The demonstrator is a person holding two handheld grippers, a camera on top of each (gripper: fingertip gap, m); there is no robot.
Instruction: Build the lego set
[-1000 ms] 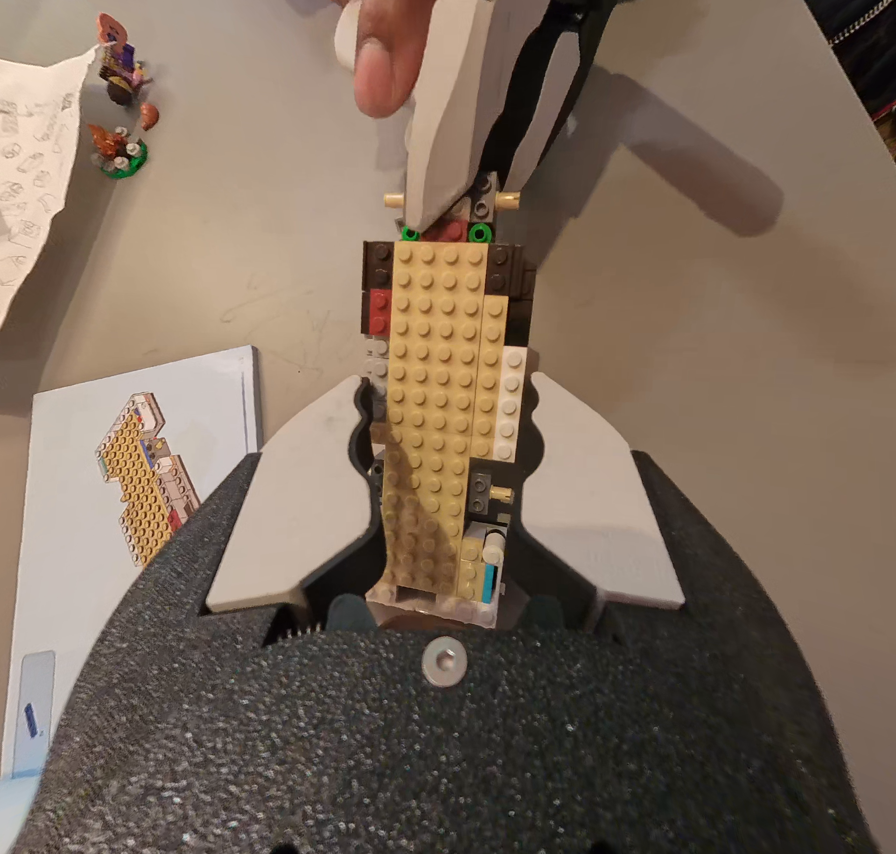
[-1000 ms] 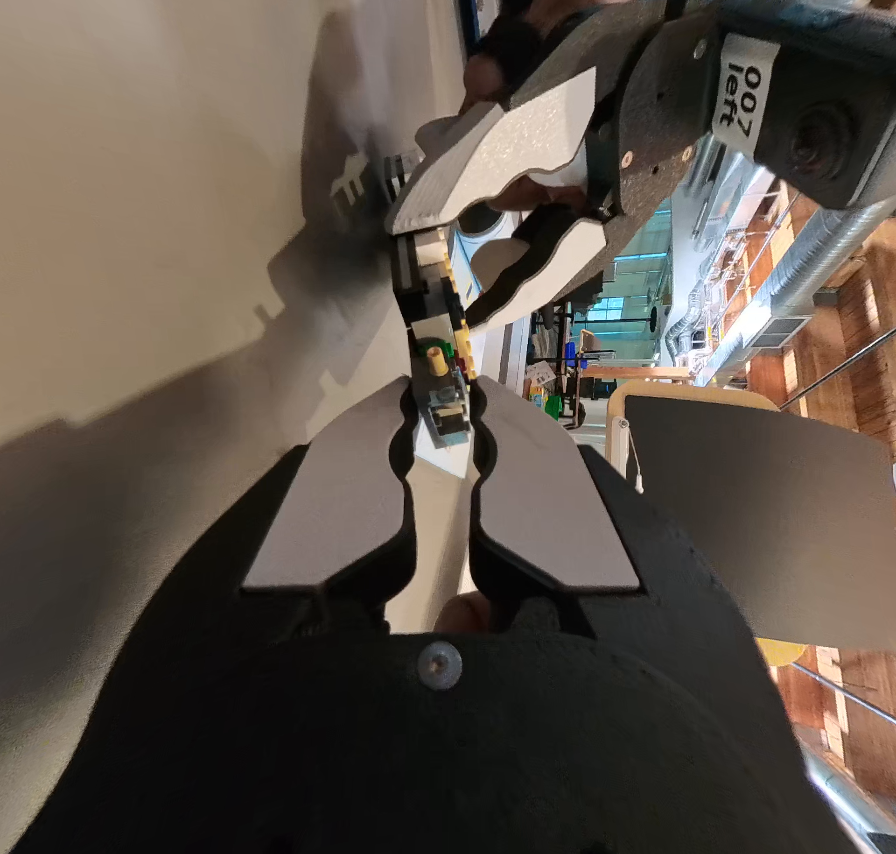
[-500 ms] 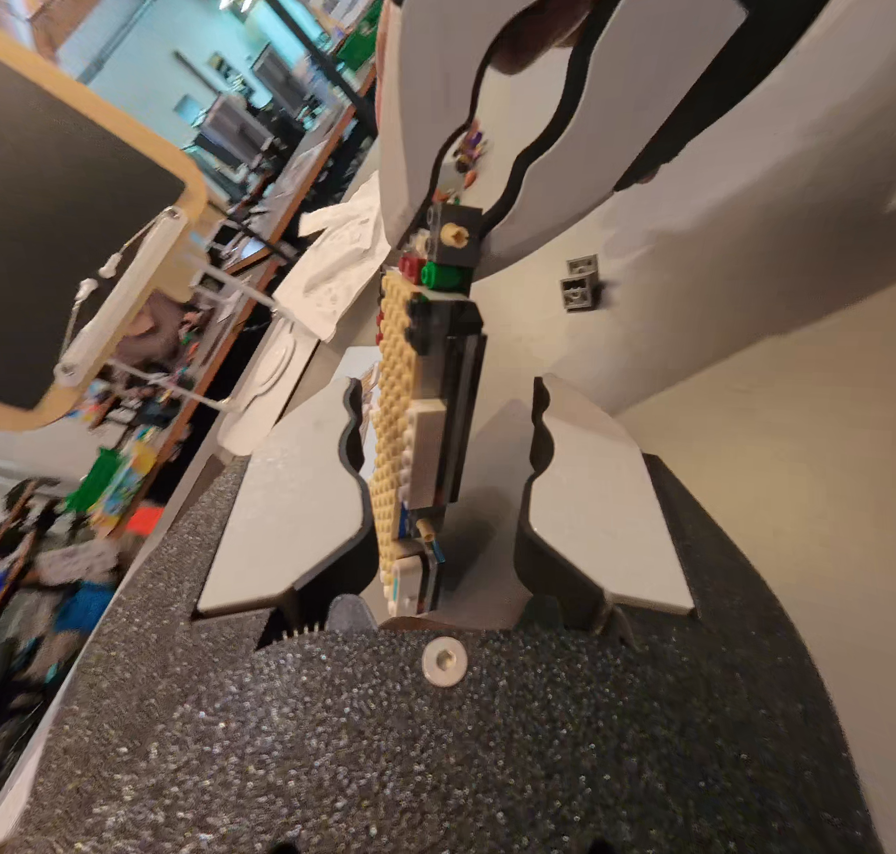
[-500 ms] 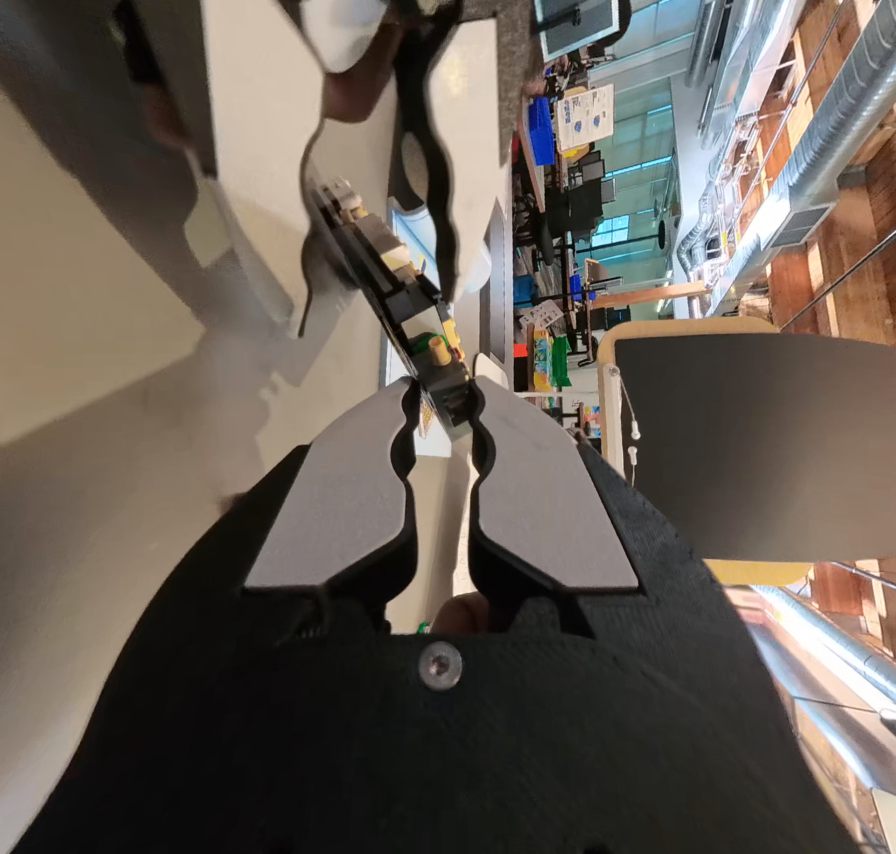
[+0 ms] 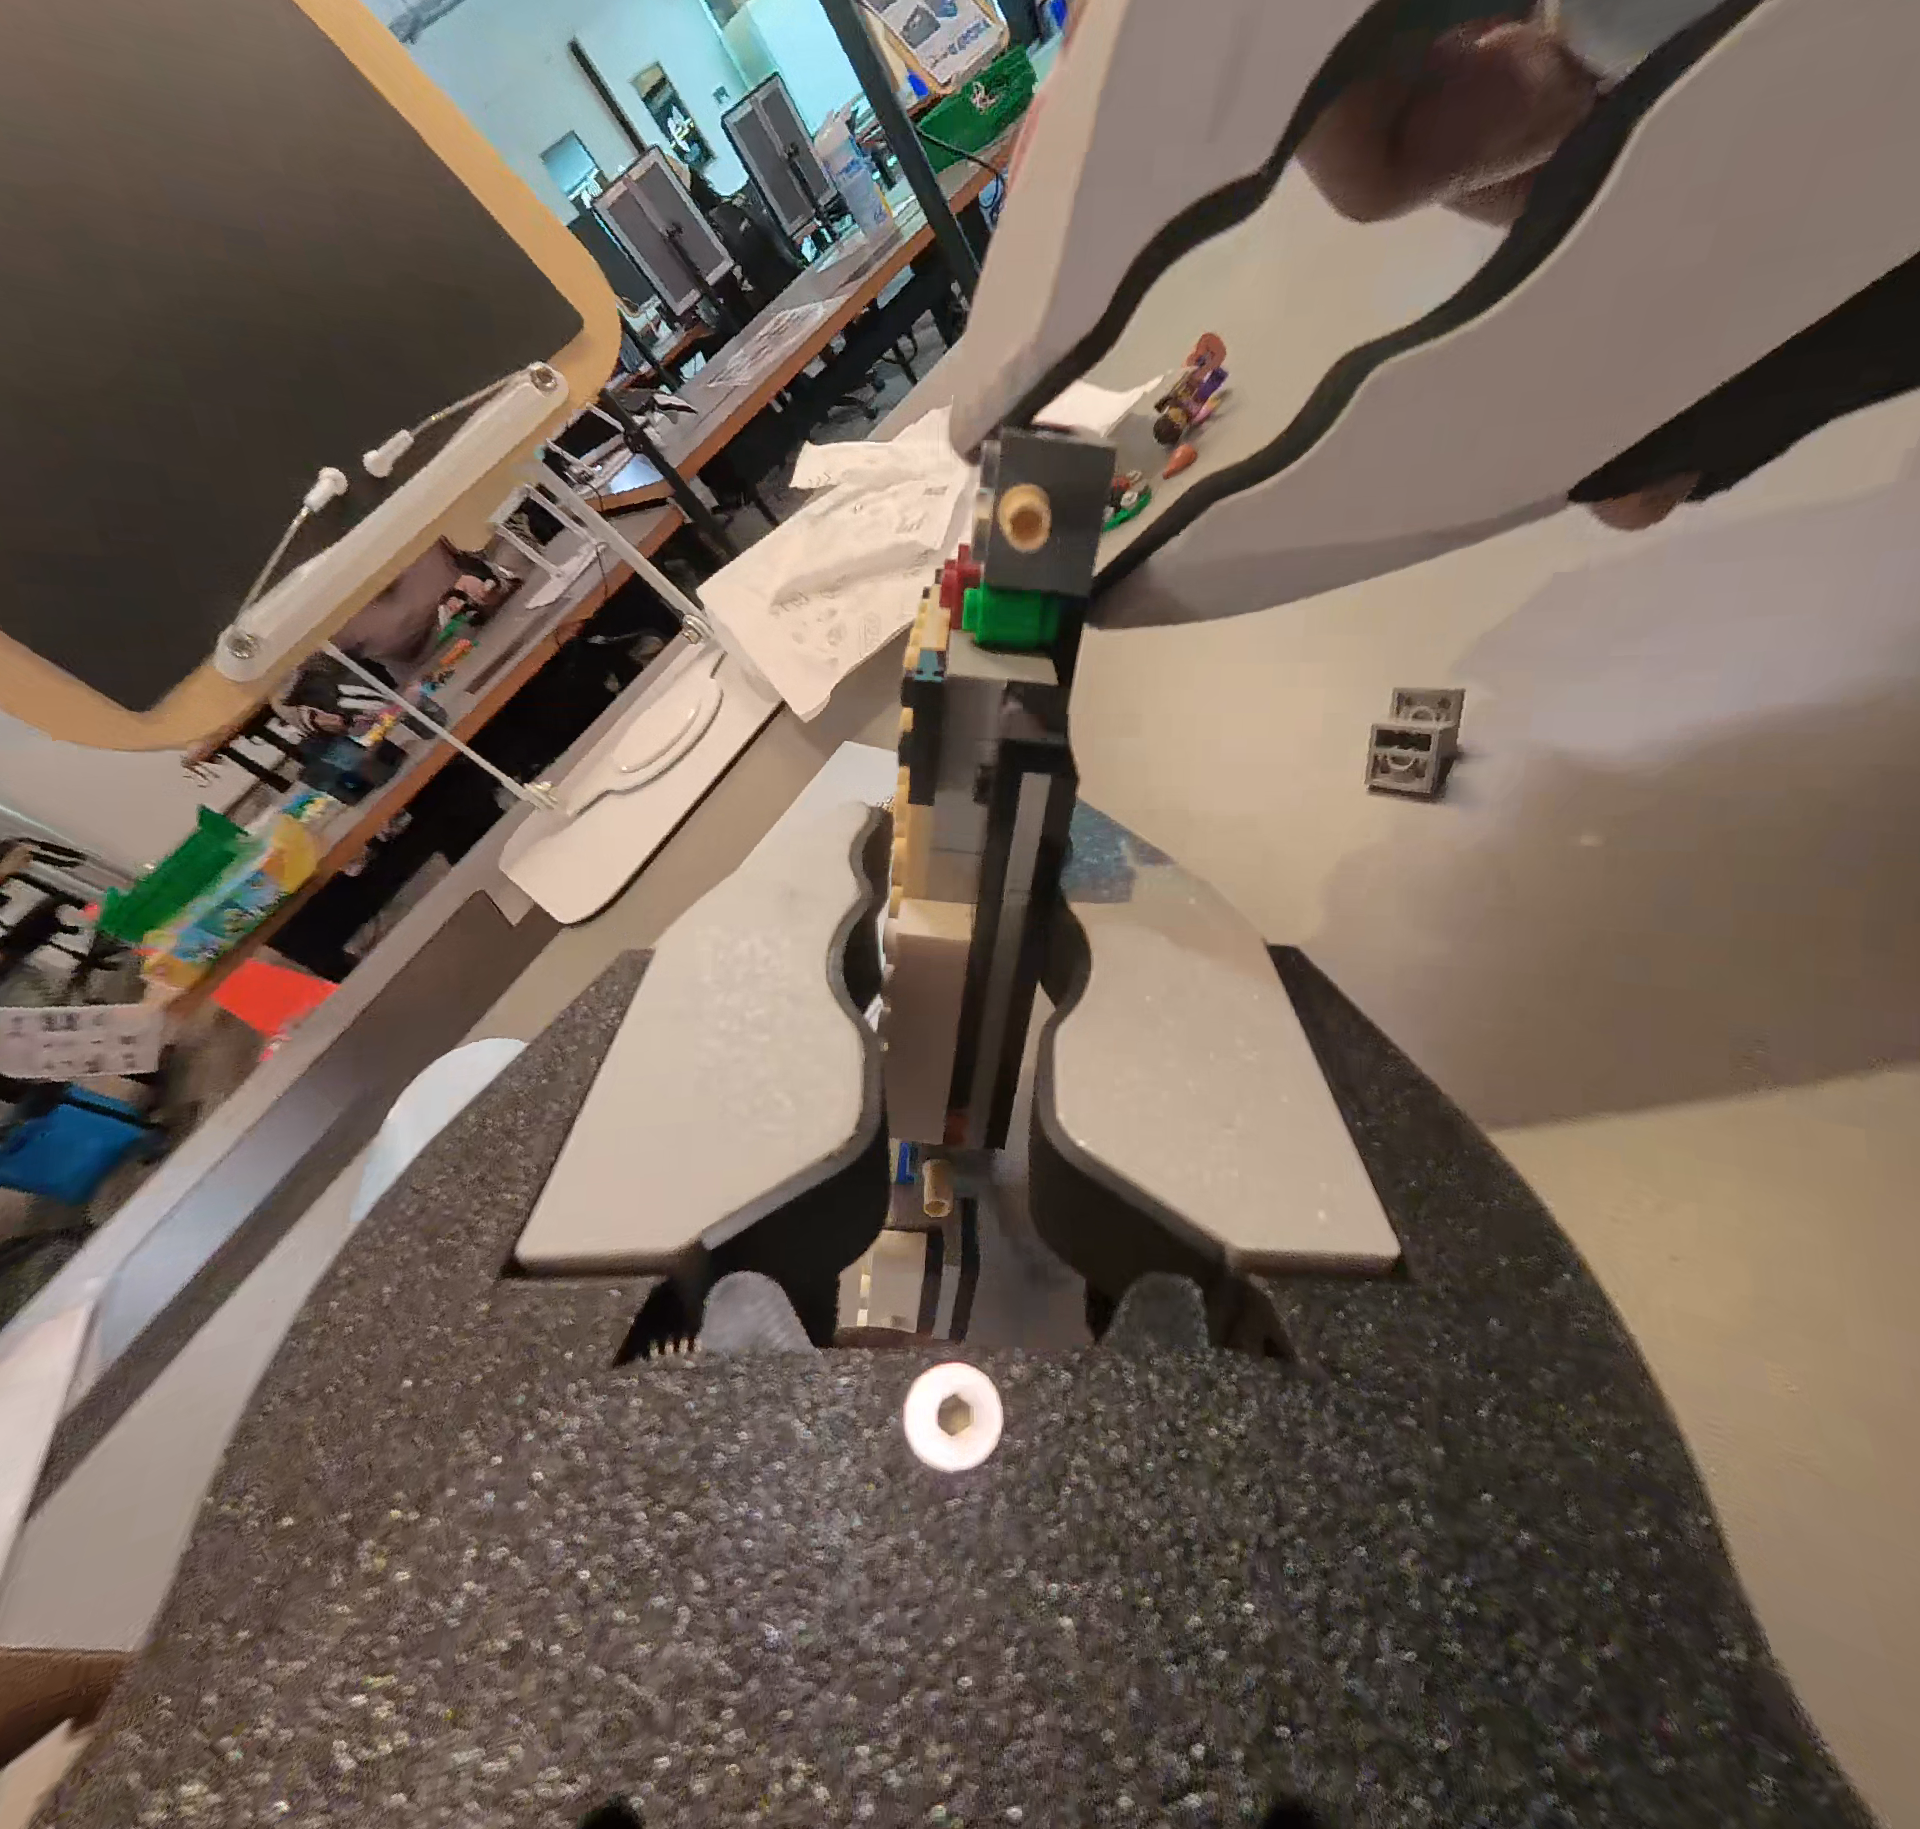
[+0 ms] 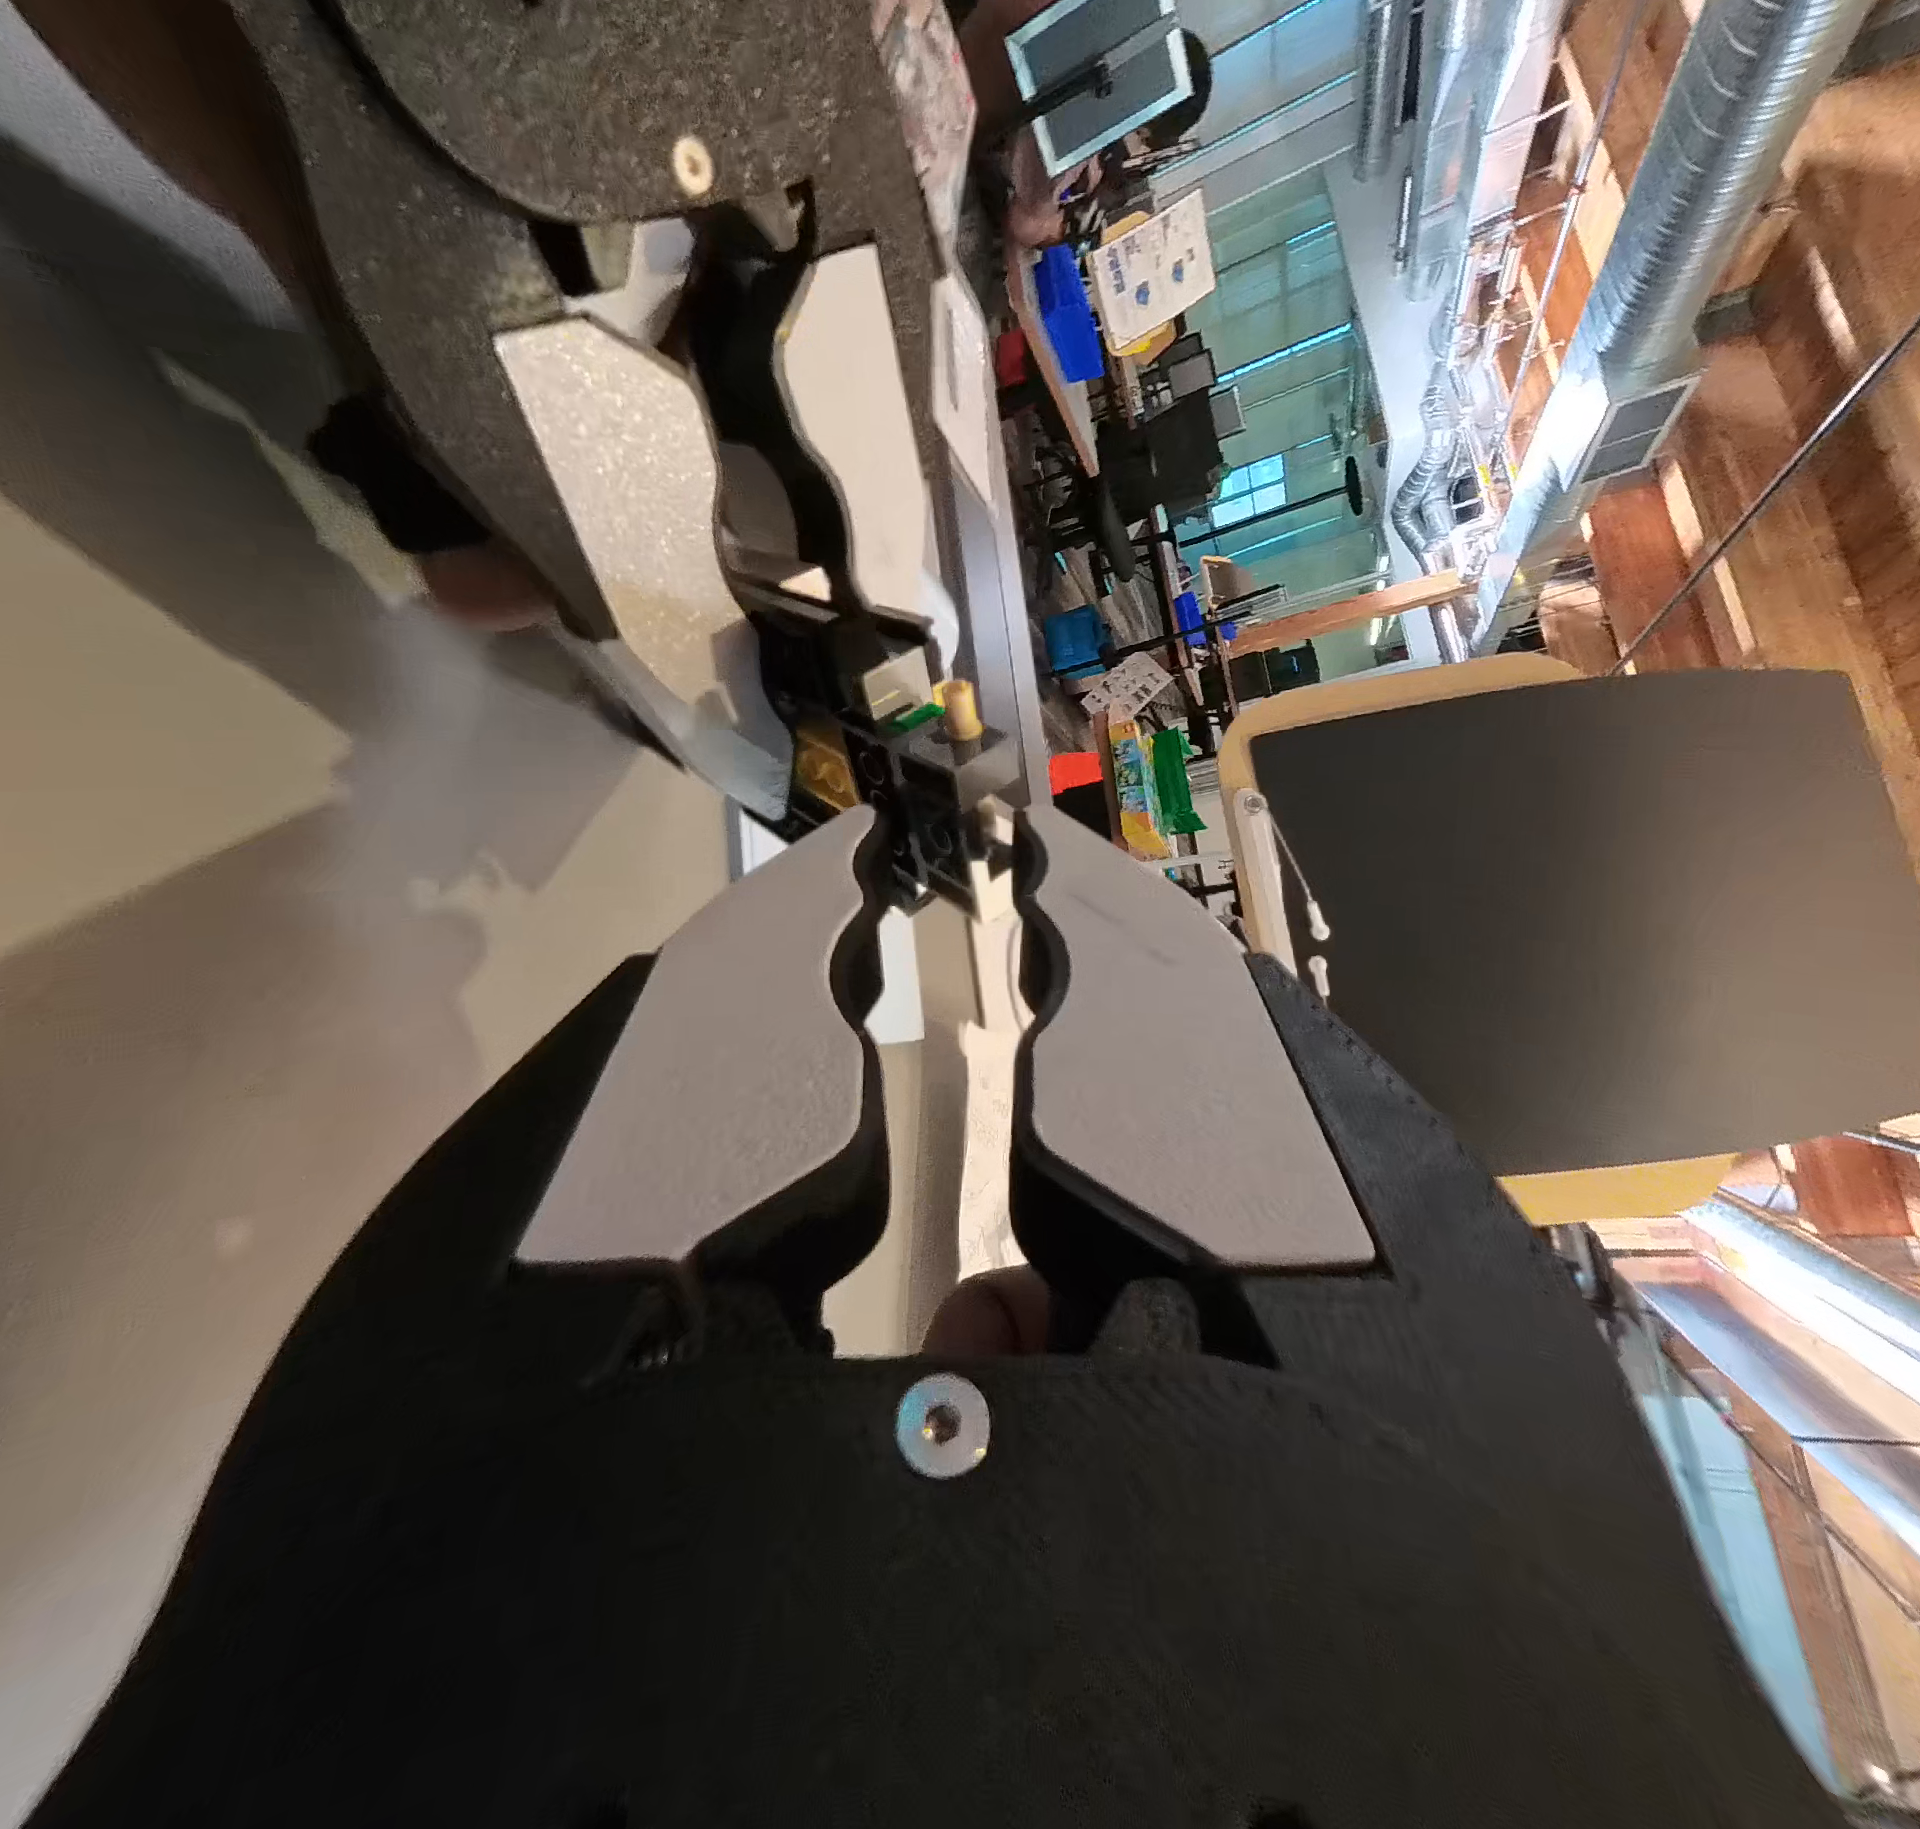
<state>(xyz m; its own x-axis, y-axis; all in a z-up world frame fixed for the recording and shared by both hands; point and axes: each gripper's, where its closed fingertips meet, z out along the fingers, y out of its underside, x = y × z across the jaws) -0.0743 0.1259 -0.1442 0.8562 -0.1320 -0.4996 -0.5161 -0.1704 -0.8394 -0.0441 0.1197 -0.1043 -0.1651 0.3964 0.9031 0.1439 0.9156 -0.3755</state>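
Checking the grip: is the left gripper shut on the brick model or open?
Shut: both fingers press the brick model edgewise.

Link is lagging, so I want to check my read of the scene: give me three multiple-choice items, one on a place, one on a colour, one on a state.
1. Where do the two small grey bricks lie?
A. on the table
B. in the left gripper
C. on the paper sheet

2. What colour is the piece directly under the dark grey block at the model's far end?
A. blue
B. green
C. orange

3. How does the left gripper stand?
A. wide open, empty
B. closed on the brick model
C. out of view

Answers: A, they rest apart on the table; B, a green piece sits there; B, both fingers press the model's sides.
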